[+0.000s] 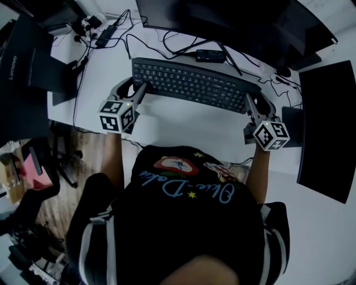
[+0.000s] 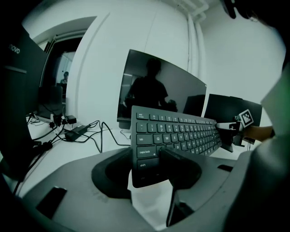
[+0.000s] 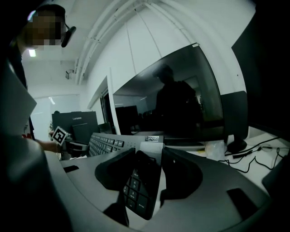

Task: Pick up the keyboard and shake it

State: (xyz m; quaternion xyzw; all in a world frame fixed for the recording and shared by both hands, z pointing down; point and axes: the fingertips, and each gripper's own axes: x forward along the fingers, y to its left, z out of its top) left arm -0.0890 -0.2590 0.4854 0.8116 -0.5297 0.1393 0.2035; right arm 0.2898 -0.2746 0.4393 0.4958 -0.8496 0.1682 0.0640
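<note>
The left tongs (image 2: 146,156) are clenched on the left end of the keyboard (image 1: 192,80). One pad lies on the key face by the caps lock and shift keys, and the other sits behind the board. The right tongs (image 3: 148,156) are clenched on the right end, across the number pad. The board's thickness keeps each pair partly apart. The keyboard spans between the two tongs, held above the white surface (image 1: 183,125), between the person and the monitor (image 1: 222,16). In the head view the person's torso covers the near edge of the surface. Each pad hides the keys beneath it. Low light leaves the board's underside unreadable.
</note>
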